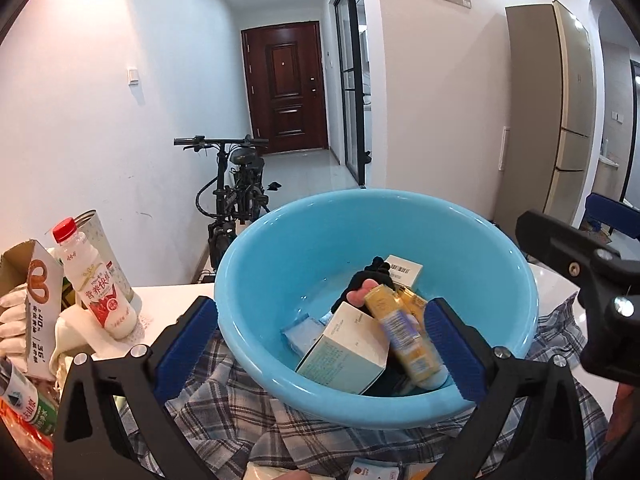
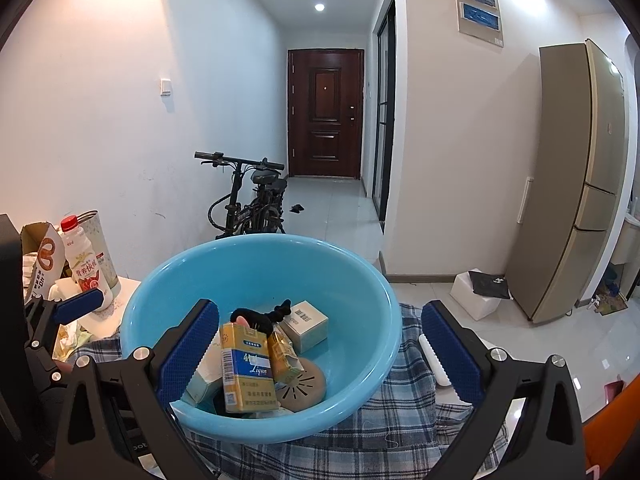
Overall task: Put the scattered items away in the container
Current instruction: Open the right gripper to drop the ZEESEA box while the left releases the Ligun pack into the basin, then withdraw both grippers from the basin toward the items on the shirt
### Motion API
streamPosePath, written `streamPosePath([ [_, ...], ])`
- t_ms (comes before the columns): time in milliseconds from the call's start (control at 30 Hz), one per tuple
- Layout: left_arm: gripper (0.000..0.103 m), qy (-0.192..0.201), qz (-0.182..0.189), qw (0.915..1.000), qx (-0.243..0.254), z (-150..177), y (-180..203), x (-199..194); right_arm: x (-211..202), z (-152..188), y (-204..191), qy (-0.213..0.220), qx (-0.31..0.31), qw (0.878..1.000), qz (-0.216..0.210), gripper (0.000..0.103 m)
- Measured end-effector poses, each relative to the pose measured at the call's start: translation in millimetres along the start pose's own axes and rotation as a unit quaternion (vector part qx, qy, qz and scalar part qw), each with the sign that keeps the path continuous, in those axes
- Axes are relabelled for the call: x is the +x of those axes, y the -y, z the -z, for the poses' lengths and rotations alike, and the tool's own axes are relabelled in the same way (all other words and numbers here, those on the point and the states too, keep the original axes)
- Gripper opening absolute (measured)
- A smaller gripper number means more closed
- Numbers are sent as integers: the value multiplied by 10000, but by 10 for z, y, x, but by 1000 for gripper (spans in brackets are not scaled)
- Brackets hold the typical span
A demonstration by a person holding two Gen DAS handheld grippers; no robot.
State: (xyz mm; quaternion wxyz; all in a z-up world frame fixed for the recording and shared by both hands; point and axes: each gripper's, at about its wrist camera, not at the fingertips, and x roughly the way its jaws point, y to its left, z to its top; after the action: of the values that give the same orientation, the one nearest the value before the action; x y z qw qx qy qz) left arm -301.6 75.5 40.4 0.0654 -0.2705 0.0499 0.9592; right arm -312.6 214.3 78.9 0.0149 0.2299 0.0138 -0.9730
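Observation:
A light blue plastic basin (image 1: 280, 248) (image 2: 256, 264) sits on a plaid cloth. Inside it lie a yellow cigarette pack (image 2: 246, 372) (image 1: 404, 336), a pale green box (image 1: 344, 352), a small white box (image 2: 304, 324) (image 1: 404, 270), a black cloth item (image 2: 260, 318) (image 1: 364, 280) and a round tan disc (image 2: 304, 386). My left gripper (image 1: 320, 344) is open and empty, its fingers astride the basin's near rim. My right gripper (image 2: 320, 352) is open and empty, its fingers astride the basin's near rim. The right gripper's body also shows at the right edge of the left wrist view (image 1: 584, 276).
The plaid cloth (image 2: 400, 432) covers the table. At the left stand a red-capped milk bottle (image 1: 98, 284), a pretzel snack box (image 1: 38, 300) and a cylindrical can (image 1: 100, 240). A white ridged item (image 2: 434, 362) lies on the cloth at the right. Small packets (image 1: 372, 472) lie near the front edge.

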Motion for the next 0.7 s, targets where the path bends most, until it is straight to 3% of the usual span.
streamPosePath([
  [400, 103, -40, 84, 9998, -180, -21, -89, -46, -21, -21, -42, -32, -62, 9999, -72, 103],
  [700, 103, 192, -36, 9997, -144, -122, -115, -318, -174, -94, -74, -43, -211, 9985, -495, 103],
])
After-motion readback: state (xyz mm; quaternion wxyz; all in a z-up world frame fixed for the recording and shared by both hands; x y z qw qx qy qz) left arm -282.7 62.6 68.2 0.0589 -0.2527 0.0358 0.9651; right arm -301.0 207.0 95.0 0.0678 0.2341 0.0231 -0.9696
